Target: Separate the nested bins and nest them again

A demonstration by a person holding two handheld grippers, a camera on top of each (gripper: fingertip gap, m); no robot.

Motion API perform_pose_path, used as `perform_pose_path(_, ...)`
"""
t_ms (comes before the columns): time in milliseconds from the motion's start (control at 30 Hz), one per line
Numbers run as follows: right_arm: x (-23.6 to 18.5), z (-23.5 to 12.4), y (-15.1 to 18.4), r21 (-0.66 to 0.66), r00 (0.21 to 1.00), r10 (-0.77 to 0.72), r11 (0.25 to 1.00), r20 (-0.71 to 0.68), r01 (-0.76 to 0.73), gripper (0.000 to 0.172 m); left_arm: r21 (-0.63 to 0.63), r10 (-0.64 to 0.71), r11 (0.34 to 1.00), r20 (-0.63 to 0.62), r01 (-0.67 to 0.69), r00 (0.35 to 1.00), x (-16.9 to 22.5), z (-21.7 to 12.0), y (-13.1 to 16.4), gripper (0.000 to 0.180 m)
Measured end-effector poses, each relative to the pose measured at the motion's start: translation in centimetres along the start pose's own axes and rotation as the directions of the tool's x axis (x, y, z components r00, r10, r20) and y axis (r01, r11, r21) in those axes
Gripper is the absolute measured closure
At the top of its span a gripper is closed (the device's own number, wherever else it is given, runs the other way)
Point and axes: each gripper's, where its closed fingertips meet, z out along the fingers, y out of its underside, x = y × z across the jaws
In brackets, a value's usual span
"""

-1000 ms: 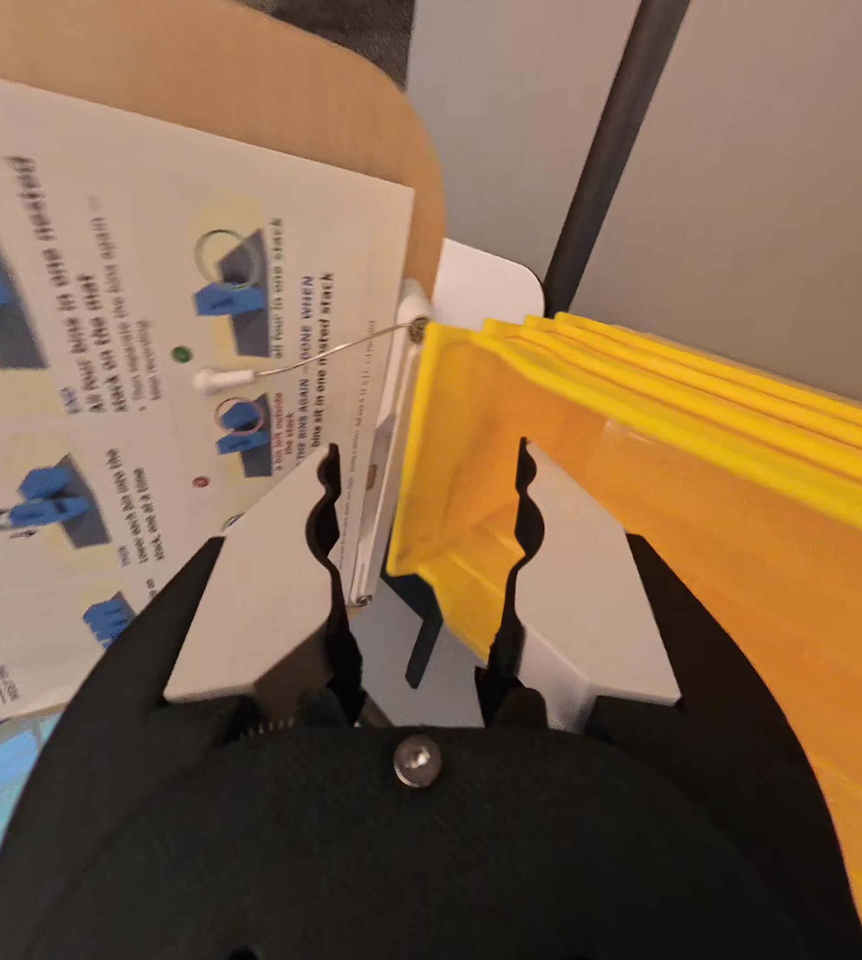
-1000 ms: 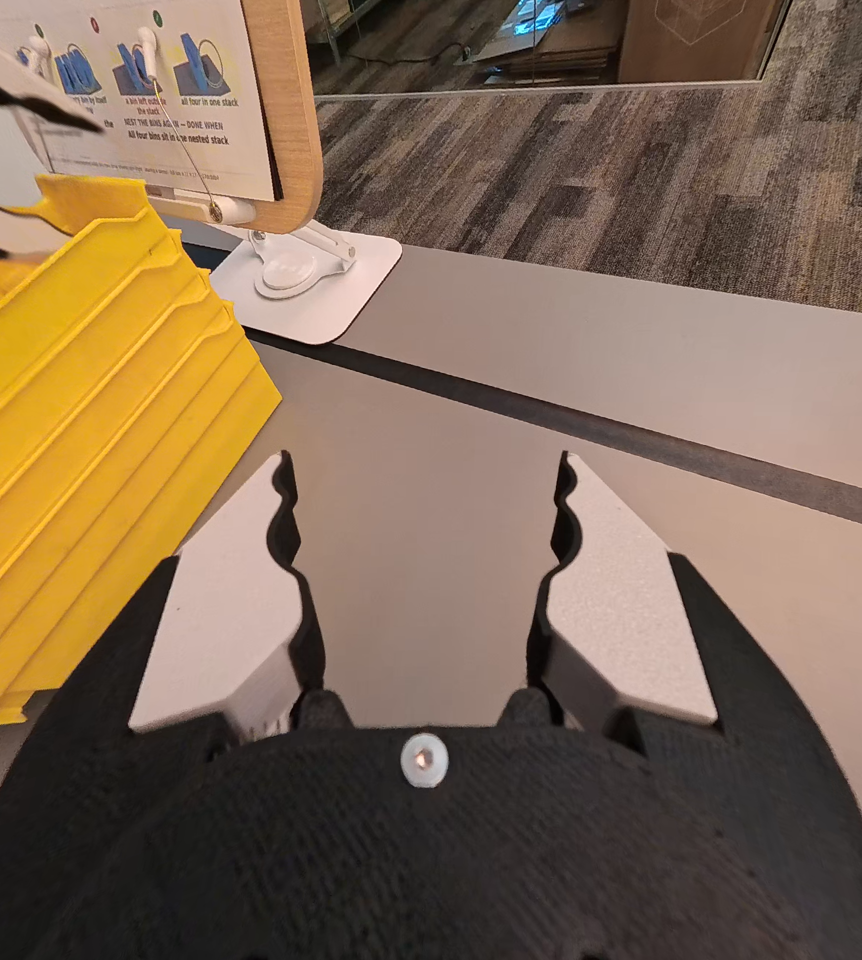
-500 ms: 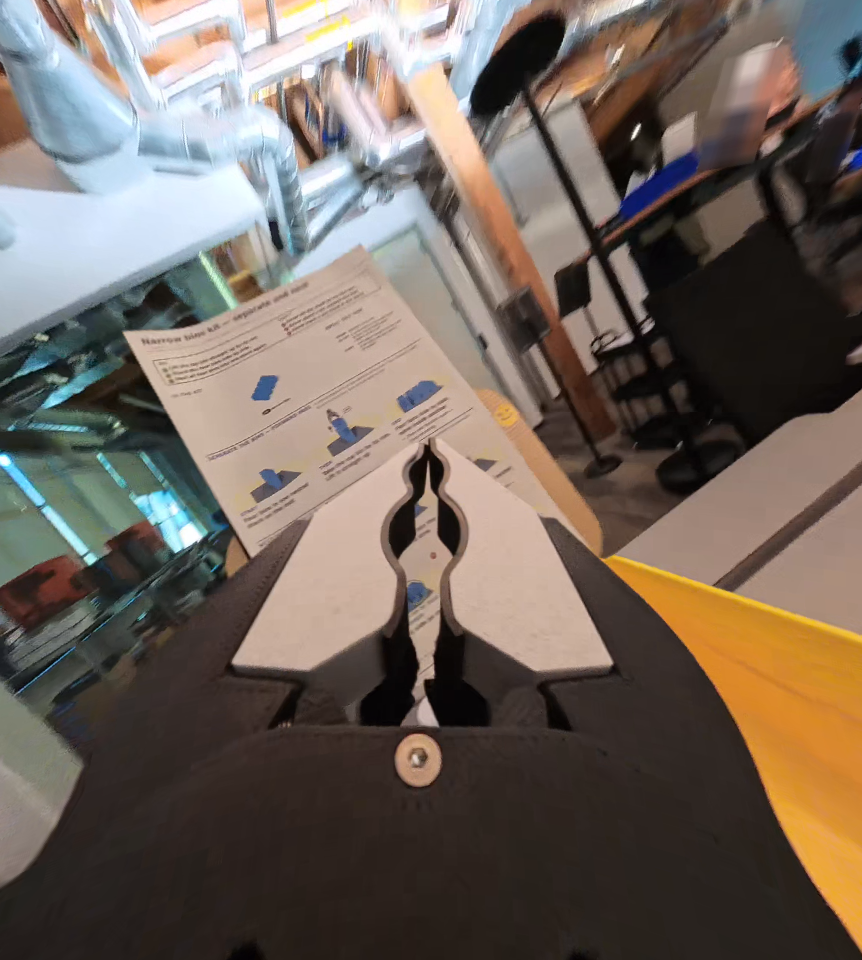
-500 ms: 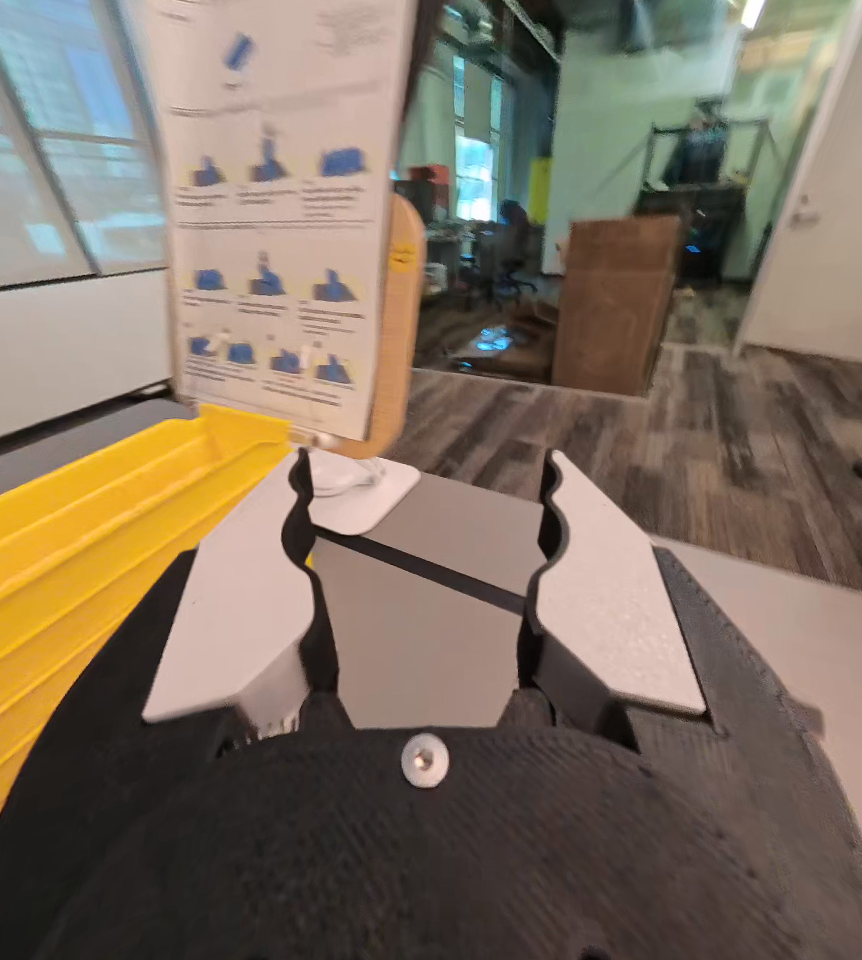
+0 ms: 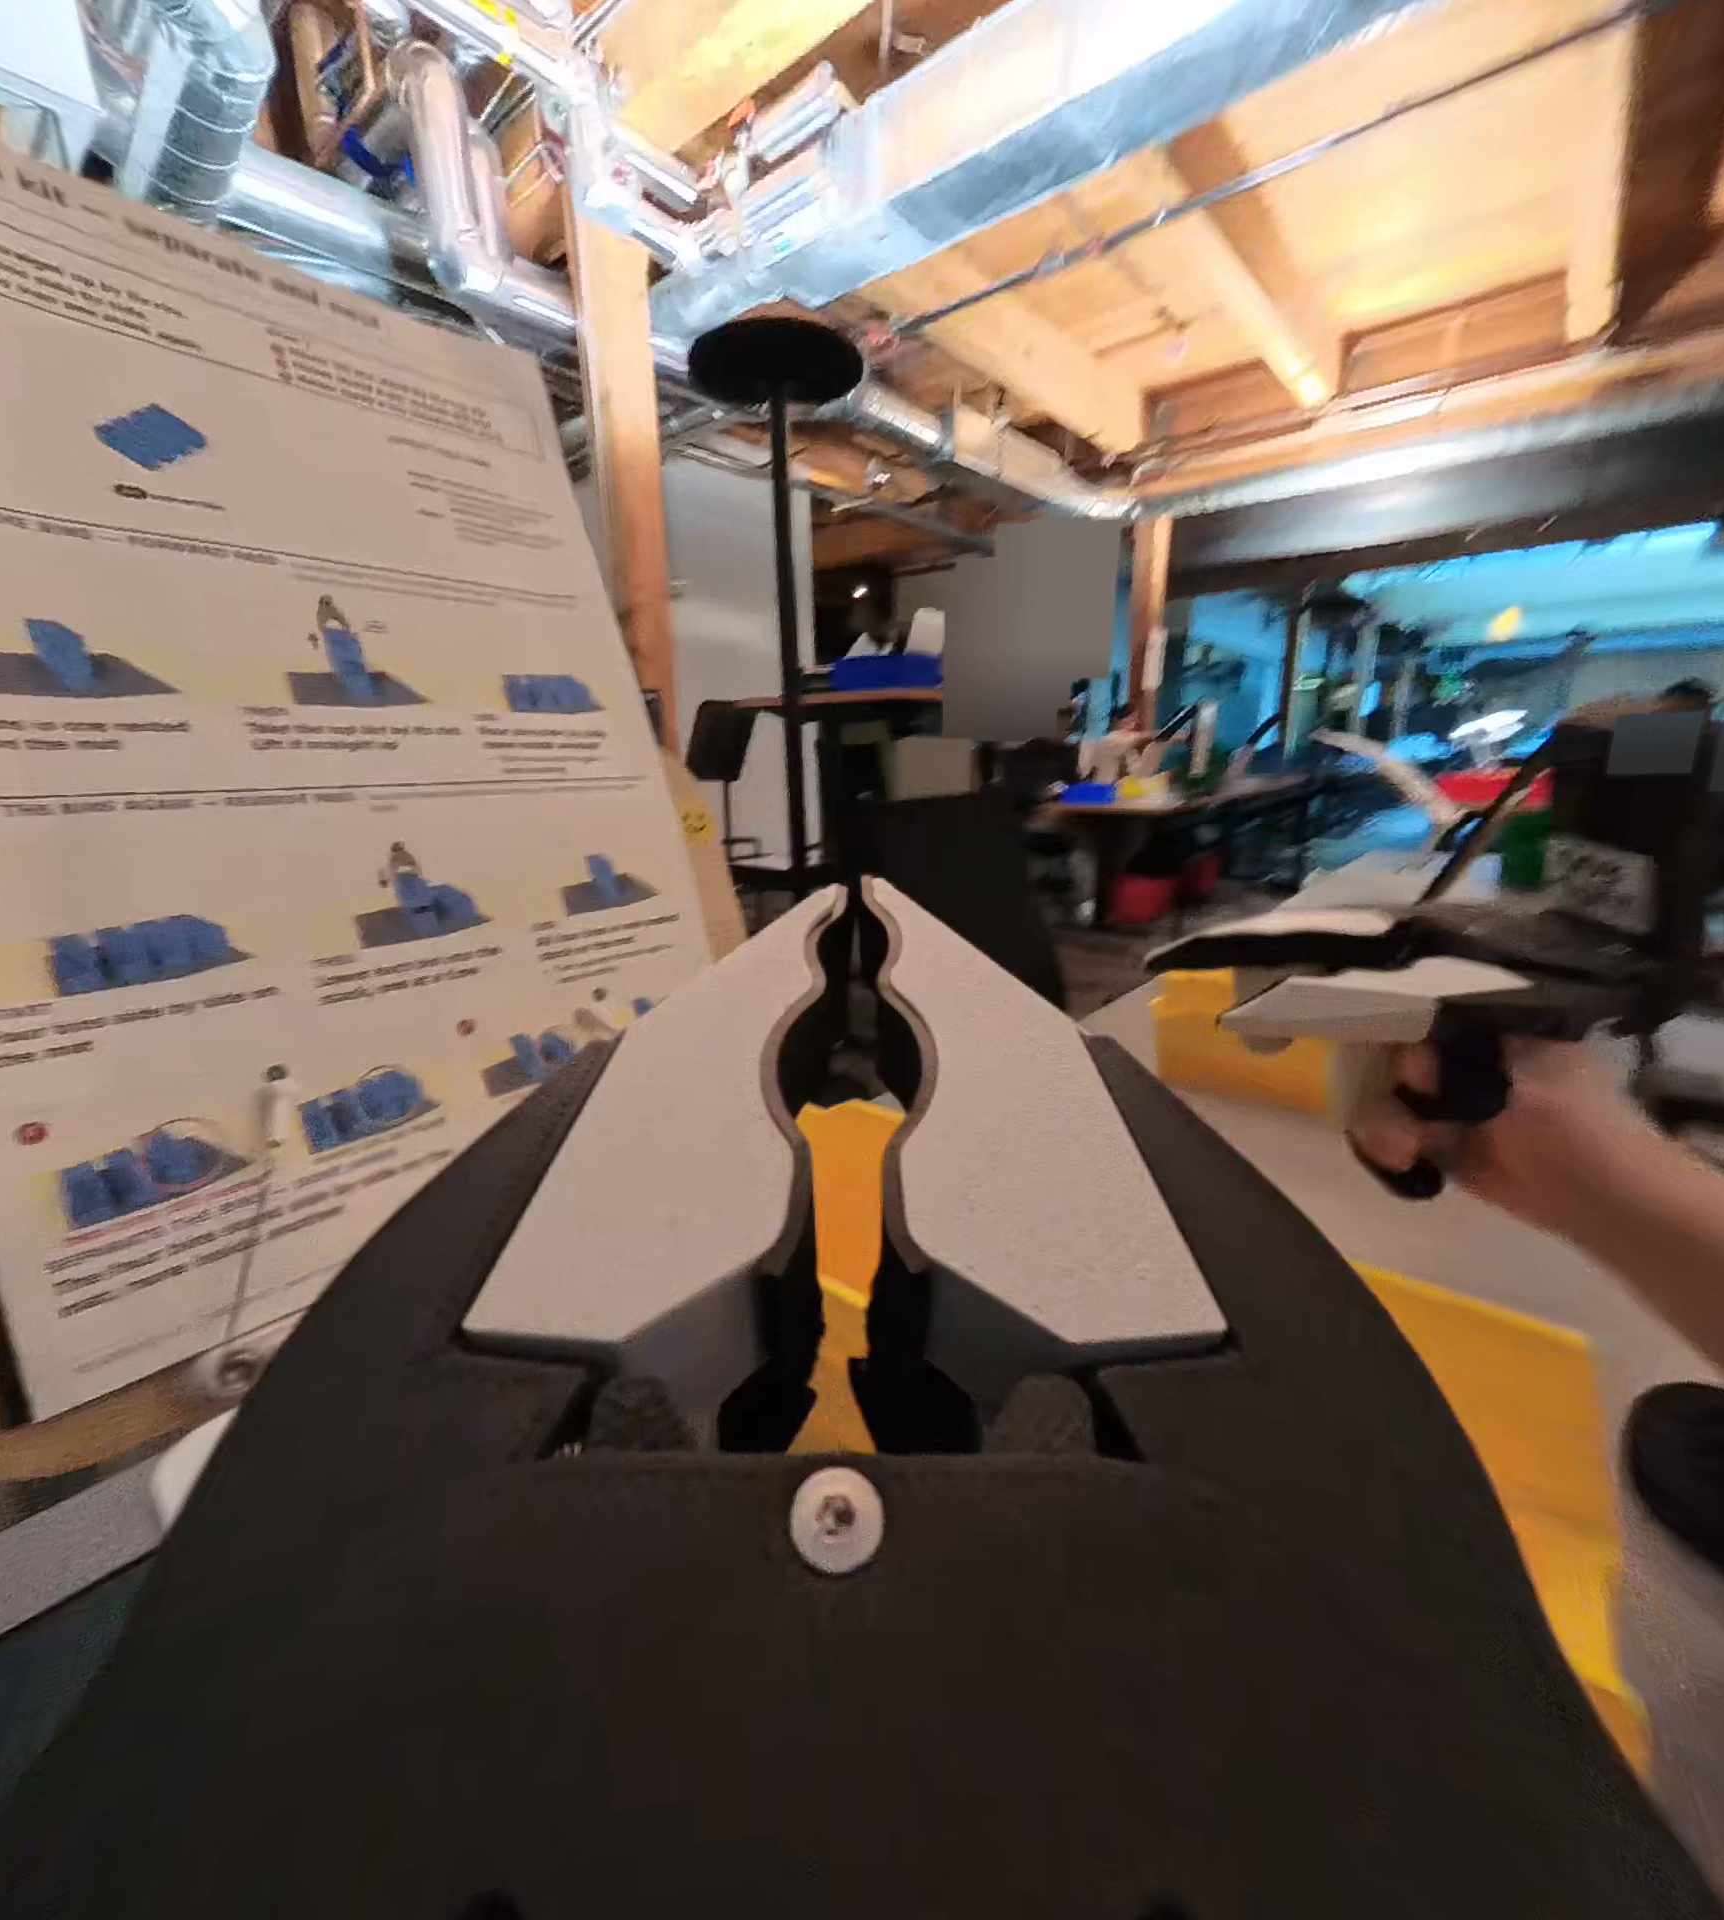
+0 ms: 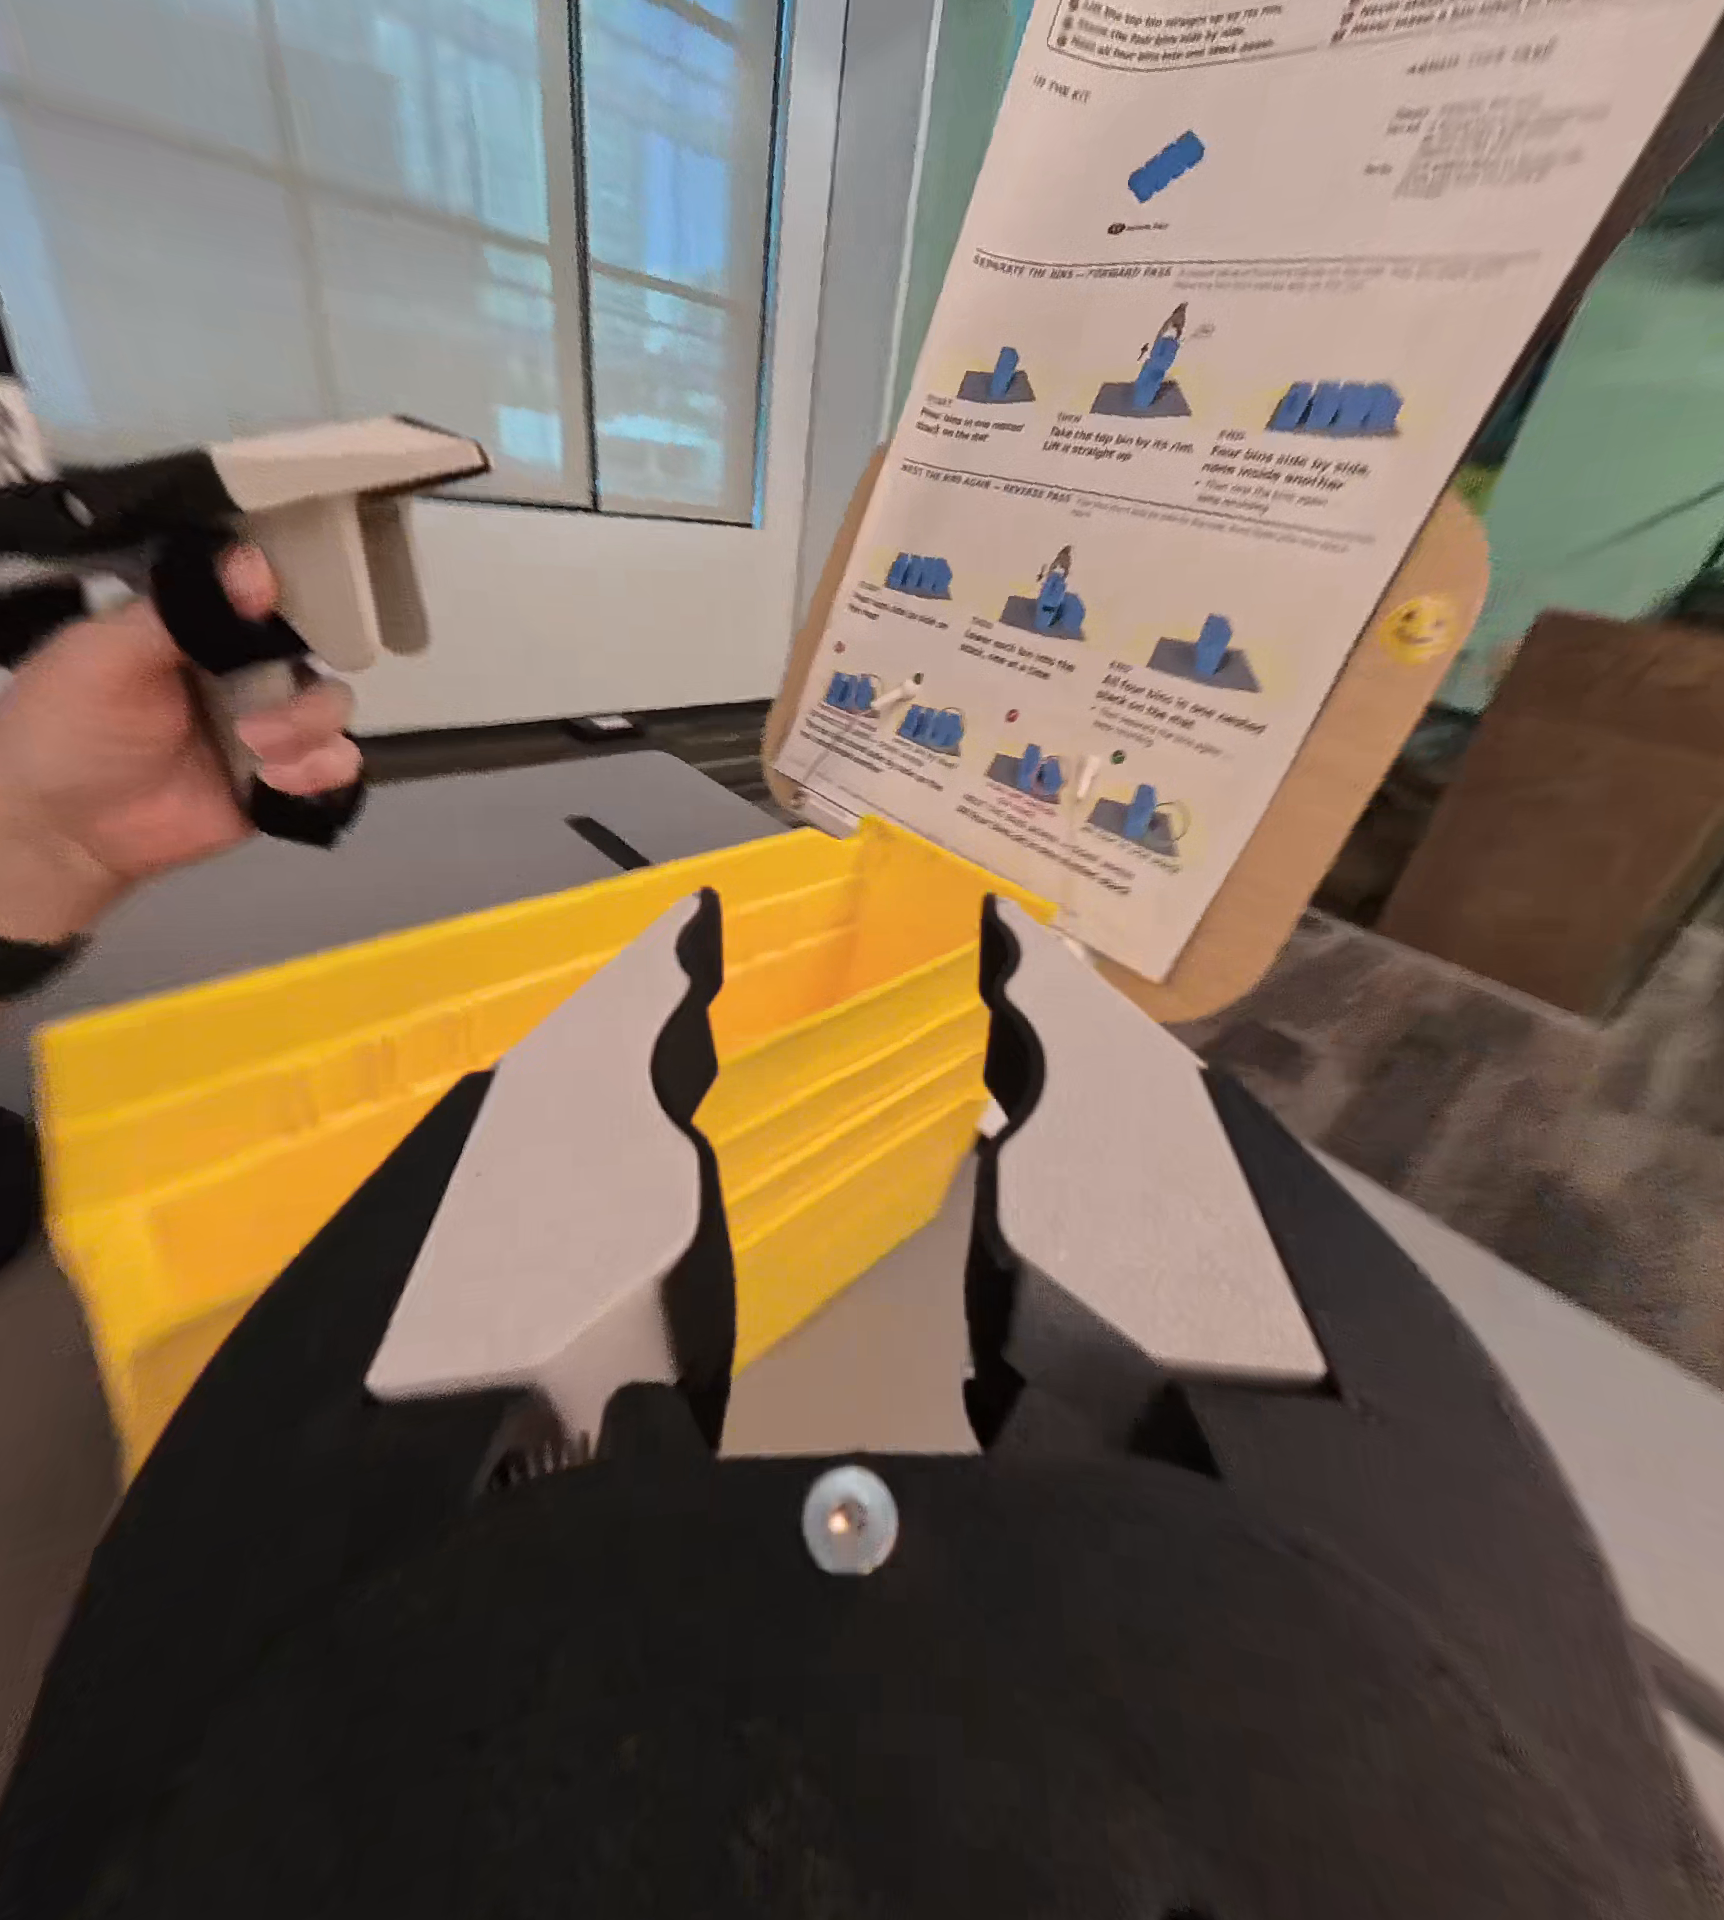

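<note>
On our left we hold the left gripper [image 5: 853,904] clenched on nothing, raised beside the printed instruction sheet [image 5: 245,790]. The nested yellow plastic bins [image 6: 484,1070] sit on the grey table [image 6: 1606,1382] below; to the right, our right gripper [image 6: 842,914] hovers released over them.

An open-plan workshop or lab office. Above and ahead of the left gripper [image 5: 855,896] run bare timber joists [image 5: 1242,208] and exposed silver ducts [image 5: 463,187]; far ahead to its right stand cluttered work desks [image 5: 1149,805] with coloured tubs. Left of the right gripper [image 6: 845,914] is a large window [image 6: 484,239]; to its right lies dark plank flooring [image 6: 1523,1122]. A printed instruction sheet [image 6: 1201,436] stands on the grey counter [image 6: 1606,1392].
</note>
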Motion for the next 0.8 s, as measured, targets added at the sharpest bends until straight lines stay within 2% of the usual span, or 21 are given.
perform_pose_path(33,-0.5,-0.1,-0.4,-0.001,0.998,0.06,0.998,0.025,-0.06,0.121,0.01,-0.028,1.0,-0.009,0.028,1.0,0.0,-0.2,-0.6,0.18)
perform_pose_path(67,-1.1,-0.2,-0.6,-0.025,0.992,0.116,0.993,0.043,-0.115,0.12,0.001,-0.045,0.999,0.002,0.045,0.999,-0.3,-0.5,-1.0,0.18)
perform_pose_path(133,-2.0,0.0,0.2,-0.119,0.983,0.178,0.978,0.035,-0.173,0.109,-0.027,-0.061,0.998,0.032,0.062,0.998,-0.9,-1.0,-1.5,0.18)
perform_pose_path(267,-3.4,-0.1,2.4,-0.286,0.979,0.195,0.936,-0.065,-0.206,0.109,-0.032,-0.1,0.994,0.001,0.1,0.995,-0.3,-1.7,-2.8,0.18)
perform_pose_path(333,-3.5,-0.7,3.3,-0.343,0.957,0.252,0.895,-0.144,-0.287,0.109,-0.041,-0.116,0.993,-0.028,0.115,0.993,0.1,-1.9,-3.2,0.18)
perform_pose_path(467,-6.7,-1.0,4.6,-0.435,0.878,0.454,0.768,-0.148,-0.471,0.111,-0.026,-0.17,0.985,-0.052,0.169,0.984,0.3,-2.6,-4.2,0.18)
perform_pose_path(500,-7.3,-1.1,5.1,-0.467,0.882,0.443,0.753,-0.16,-0.463,0.113,-0.018,-0.194,0.981,-0.068,0.194,0.979,0.4,-2.8,-4.6,0.18)
perform_pose_path(567,-7.3,-1.5,6.0,-0.514,0.913,0.33,0.755,-0.239,-0.408,0.118,0.015,-0.241,0.97,-0.109,0.244,0.964,0.7,-3.3,-5.6,0.18)
perform_pose_path(600,-7.5,-1.8,6.6,-0.554,0.924,0.276,0.741,-0.264,-0.38,0.126,0.055,-0.254,0.963,-0.153,0.265,0.955,1.2,-3.7,-6.5,0.18)
perform_pose_path(667,-8.4,-2.2,8.0,-0.647,0.934,0.209,0.677,-0.29,-0.352,0.136,0.106,-0.268,0.95,-0.198,0.292,0.943,1.8,-4.4,-8.1,0.18)
perform_pose_path(700,-9.2,-1.9,7.6,-0.642,0.935,0.234,0.68,-0.266,-0.353,0.158,0.107,-0.26,0.953,-0.193,0.284,0.946,1.9,-4.7,-8.4,0.18)
perform_pose_path(800,-9.2,-1.8,7.8,-0.664,0.931,0.188,0.658,-0.313,-0.356,0.16,0.096,-0.219,0.967,-0.161,0.237,0.962,1.8,-5.2,-8.7,0.18)
